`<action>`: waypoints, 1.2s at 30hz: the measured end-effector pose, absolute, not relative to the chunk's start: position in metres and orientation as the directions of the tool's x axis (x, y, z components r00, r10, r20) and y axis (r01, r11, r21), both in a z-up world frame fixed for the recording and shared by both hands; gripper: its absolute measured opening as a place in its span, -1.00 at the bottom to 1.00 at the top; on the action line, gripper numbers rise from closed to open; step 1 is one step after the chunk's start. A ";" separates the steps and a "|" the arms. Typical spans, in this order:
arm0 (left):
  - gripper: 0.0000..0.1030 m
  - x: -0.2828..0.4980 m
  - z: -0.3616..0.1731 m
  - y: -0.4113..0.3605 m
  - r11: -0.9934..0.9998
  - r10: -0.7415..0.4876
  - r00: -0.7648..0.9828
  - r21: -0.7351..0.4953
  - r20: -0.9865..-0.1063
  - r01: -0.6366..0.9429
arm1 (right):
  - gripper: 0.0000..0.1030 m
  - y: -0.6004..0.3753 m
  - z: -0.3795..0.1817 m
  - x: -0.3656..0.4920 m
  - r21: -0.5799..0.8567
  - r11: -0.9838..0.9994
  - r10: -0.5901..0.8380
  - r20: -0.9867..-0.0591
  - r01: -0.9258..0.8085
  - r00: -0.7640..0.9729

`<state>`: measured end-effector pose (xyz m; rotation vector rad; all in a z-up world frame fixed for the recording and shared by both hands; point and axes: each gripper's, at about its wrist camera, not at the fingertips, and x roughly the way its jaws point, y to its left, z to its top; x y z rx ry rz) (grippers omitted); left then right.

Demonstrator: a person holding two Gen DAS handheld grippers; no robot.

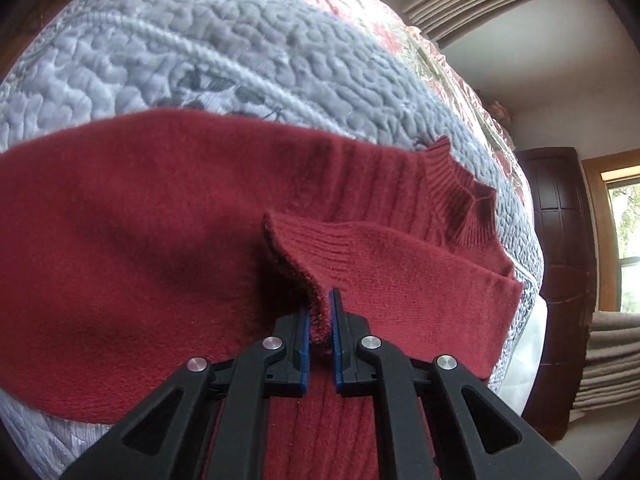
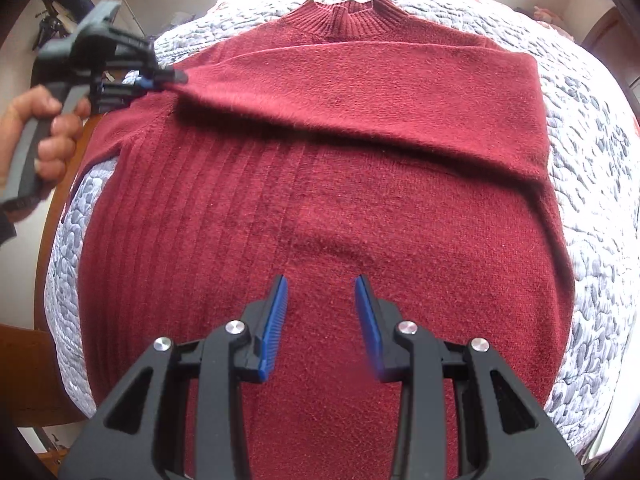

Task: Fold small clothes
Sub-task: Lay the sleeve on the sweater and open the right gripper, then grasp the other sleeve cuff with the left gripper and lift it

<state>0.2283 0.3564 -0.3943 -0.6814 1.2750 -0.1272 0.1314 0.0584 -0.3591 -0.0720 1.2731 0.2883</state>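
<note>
Sweater: the red sweater (image 2: 320, 200) lies flat on the bed, on a grey quilt (image 2: 592, 152), with its collar (image 2: 344, 16) at the far end.

Sleeve: one sleeve (image 2: 360, 92) is folded across the chest, from the right side over to the left.

Left gripper: the left gripper (image 1: 320, 308) has its jaws almost closed, pinching the ribbed cuff (image 1: 304, 256) of that sleeve. In the right wrist view it (image 2: 160, 78) sits at the sweater's left edge, held by a hand (image 2: 48, 128).

Right gripper: the right gripper (image 2: 320, 300) hangs over the lower middle of the sweater. Its jaws are wide apart and hold nothing.

Slip risk: I think only a small bit of cuff is between the jaws. A quick tug could pull it free, and the sleeve would flop back crooked.

Drag risk: the knit looks soft and fuzzy. Pulling the sleeve hard sideways could slide the whole sweater on the quilt and spoil the flat shape.

Bunch risk: the sleeve looks a little lumpy near the cuff. Letting go too early could leave a wrinkle under the next fold.

Edge risk: the cuff is close to the side of the bed. If it is dropped too far out, it might hang off.

Snag risk: the open right jaws could catch the knit if they dip down.
</note>
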 end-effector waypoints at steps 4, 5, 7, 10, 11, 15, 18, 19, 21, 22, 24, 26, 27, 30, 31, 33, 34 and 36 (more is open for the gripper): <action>-0.71 0.221 -0.412 0.361 0.796 -0.445 0.265 -0.513 -0.856 -0.321 | -0.32 0.055 -0.359 0.135 0.101 0.965 0.166 -0.950 -0.243 0.263; -0.64 0.218 -0.409 0.363 0.795 -0.436 0.269 -0.508 -0.859 -0.331 | -0.32 0.055 -0.357 0.136 0.101 0.964 0.167 -0.950 -0.245 0.265; -0.22 0.209 -0.389 0.364 0.817 -0.387 0.303 -0.476 -0.871 -0.326 | -0.32 0.054 -0.353 0.138 0.099 0.963 0.169 -0.947 -0.251 0.273; -0.02 0.202 -0.361 0.360 0.807 -0.389 0.374 -0.507 -0.842 -0.303 | -0.30 0.057 -0.347 0.139 0.099 0.960 0.174 -0.943 -0.260 0.282; 0.00 0.202 -0.357 0.357 0.799 -0.402 0.386 -0.524 -0.830 -0.295 | -0.28 0.059 -0.346 0.140 0.099 0.960 0.175 -0.942 -0.263 0.286; 0.19 0.216 -0.369 0.339 0.784 -0.453 0.380 -0.563 -0.806 -0.261 | -0.28 0.068 -0.343 0.142 0.098 0.956 0.180 -0.941 -0.277 0.288; 0.19 0.223 -0.397 0.338 0.769 -0.473 0.328 -0.565 -0.818 -0.300 | -0.24 0.074 -0.339 0.137 0.095 0.955 0.179 -0.941 -0.282 0.288; 0.18 0.223 -0.403 0.340 0.760 -0.480 0.319 -0.569 -0.817 -0.314 | -0.24 0.074 -0.339 0.136 0.093 0.953 0.178 -0.942 -0.288 0.284; 0.16 0.218 -0.406 0.349 0.728 -0.506 0.327 -0.599 -0.798 -0.335 | -0.24 0.078 -0.339 0.132 0.083 0.949 0.170 -0.947 -0.305 0.273; 0.17 0.214 -0.400 0.353 0.723 -0.502 0.338 -0.601 -0.796 -0.340 | -0.24 0.079 -0.339 0.131 0.078 0.946 0.168 -0.949 -0.314 0.268; 0.28 0.199 -0.380 0.365 0.707 -0.501 0.393 -0.626 -0.771 -0.328 | -0.24 0.082 -0.337 0.129 0.073 0.941 0.166 -0.950 -0.330 0.263; 0.54 0.173 -0.360 0.391 0.681 -0.478 0.462 -0.647 -0.747 -0.342 | -0.21 0.088 -0.335 0.128 0.070 0.936 0.167 -0.952 -0.346 0.258; 0.69 0.156 -0.353 0.411 0.672 -0.447 0.495 -0.645 -0.745 -0.364 | -0.21 0.091 -0.334 0.129 0.068 0.933 0.167 -0.951 -0.354 0.259; 0.79 0.101 -0.352 0.487 0.637 -0.323 0.554 -0.609 -0.767 -0.472 | -0.19 0.107 -0.331 0.132 0.067 0.923 0.175 -0.950 -0.379 0.259; 0.79 0.081 -0.359 0.517 0.607 -0.274 0.560 -0.592 -0.782 -0.530 | -0.17 0.112 -0.331 0.133 0.069 0.919 0.179 -0.949 -0.388 0.258; 0.79 0.035 -0.383 0.583 0.466 -0.184 0.568 -0.580 -0.802 -0.668 | -0.13 0.126 -0.330 0.133 0.072 0.910 0.189 -0.949 -0.409 0.253; 0.79 0.012 -0.397 0.615 0.374 -0.153 0.580 -0.590 -0.800 -0.716 | -0.13 0.133 -0.330 0.133 0.074 0.904 0.194 -0.949 -0.421 0.248; 0.78 -0.020 -0.424 0.665 0.224 -0.119 0.586 -0.597 -0.802 -0.771 | -0.13 0.148 -0.331 0.130 0.080 0.892 0.201 -0.952 -0.445 0.232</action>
